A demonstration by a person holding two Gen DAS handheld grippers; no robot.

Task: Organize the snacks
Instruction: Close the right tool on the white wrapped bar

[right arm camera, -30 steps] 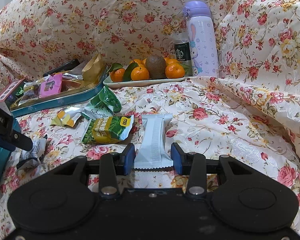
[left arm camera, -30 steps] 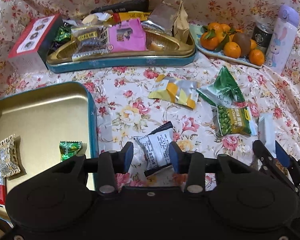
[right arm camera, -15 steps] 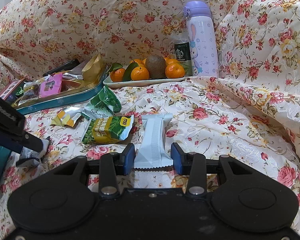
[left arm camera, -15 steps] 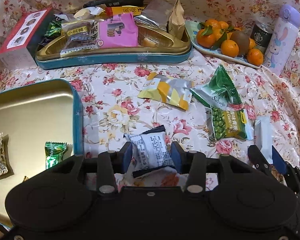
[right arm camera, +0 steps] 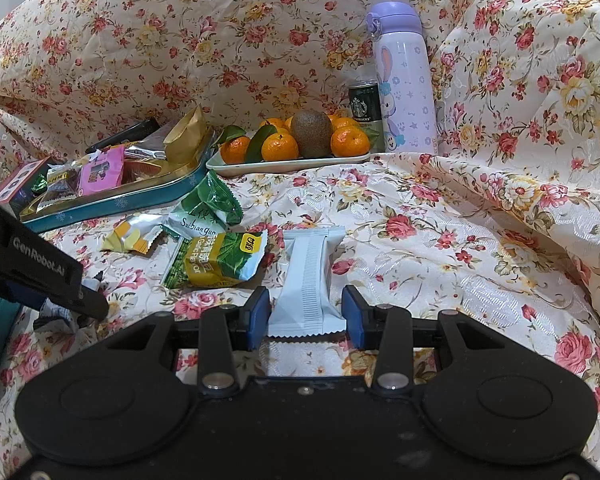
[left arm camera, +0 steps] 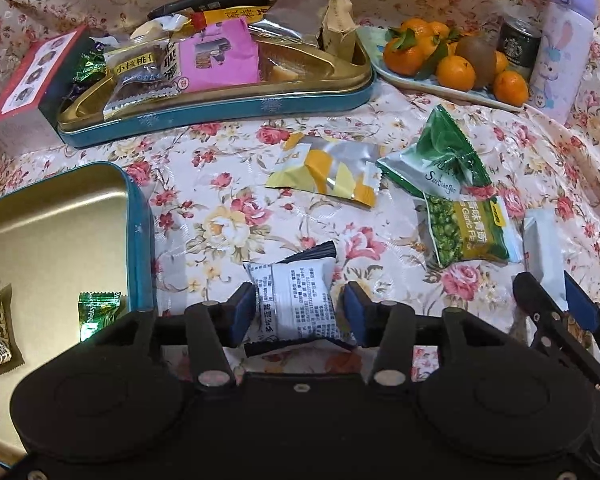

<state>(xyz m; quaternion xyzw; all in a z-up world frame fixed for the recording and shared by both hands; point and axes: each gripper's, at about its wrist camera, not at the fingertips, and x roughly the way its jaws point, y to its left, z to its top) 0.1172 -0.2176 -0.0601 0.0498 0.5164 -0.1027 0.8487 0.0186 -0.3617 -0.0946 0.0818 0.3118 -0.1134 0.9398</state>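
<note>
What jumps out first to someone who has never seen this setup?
Probably the plate of bright mandarins at the back, beside a lilac rabbit flask. Nearer, loose snack packets lie scattered on the flowered cloth, and a white printed packet sits between the opening jaws of the left gripper.

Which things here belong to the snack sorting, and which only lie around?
Job: white packet between the opening left tool; pale blue packet between the right tool's fingers; pea bag; yellow packet; both tins.

Lying about: fruit plate; bottle; can.
</note>
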